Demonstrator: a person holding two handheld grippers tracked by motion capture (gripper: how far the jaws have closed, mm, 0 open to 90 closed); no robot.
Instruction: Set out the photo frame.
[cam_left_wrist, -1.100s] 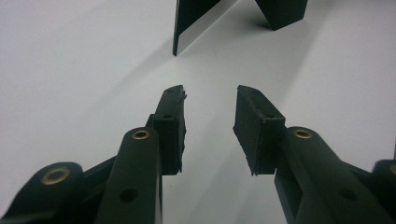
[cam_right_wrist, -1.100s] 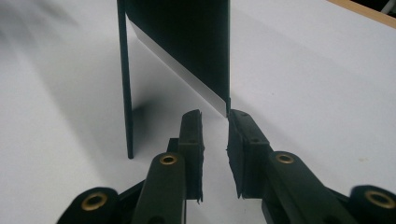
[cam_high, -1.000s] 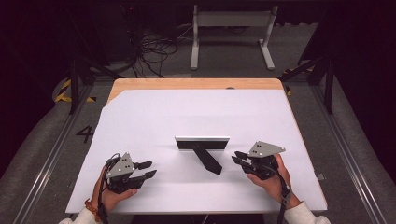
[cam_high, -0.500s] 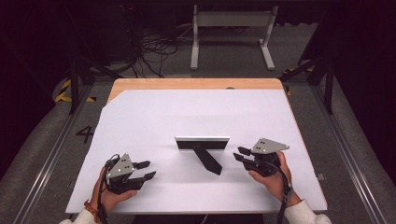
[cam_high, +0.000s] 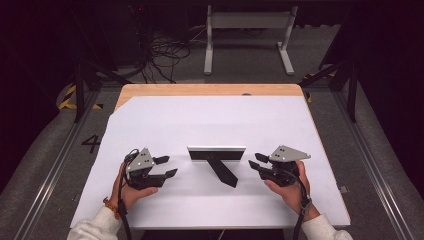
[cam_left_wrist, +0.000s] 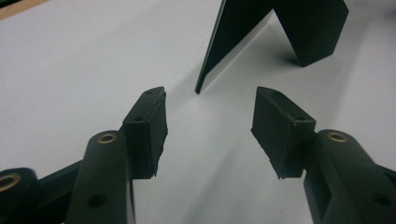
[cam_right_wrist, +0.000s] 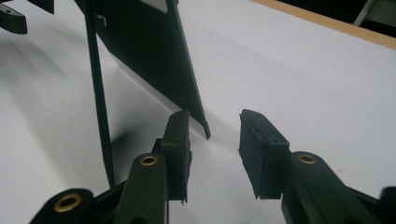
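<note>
- Nearest to the person, two sleeves come in from the bottom of the high view, and each hand holds a black gripper over the table.
- The left hand (cam_high: 131, 192) holds the left gripper (cam_high: 166, 167). Its jaws point toward the middle of the table.
- The left gripper's jaws have just been opening. In the left gripper view (cam_left_wrist: 210, 126) they stand apart with only white table between them. They pinch nothing.
- The right hand (cam_high: 291, 189) holds the right gripper (cam_high: 256, 161). Its jaws point toward the middle too.
- The right gripper's jaws have also just been opening. In the right gripper view (cam_right_wrist: 215, 149) they stand apart with nothing pinched. The near bottom corner of the frame sits just past the gap, not between the pads.
- Each gripper has a grey three-cornered plate on top and a cable that trails back along the arm.
- Between the two grippers stands the black picture frame (cam_high: 216, 153). It is upright on the white sheet (cam_high: 215, 115), propped by its black back leg (cam_high: 223, 172), which slants toward the person.
- The frame is near both grippers, but neither one touches it.
- Farther off, the wooden table edge (cam_high: 210, 89) shows past the white sheet.
- Behind the table, on the dark floor, lie black cables (cam_high: 165, 55) and a white metal stand (cam_high: 248, 30).
</note>
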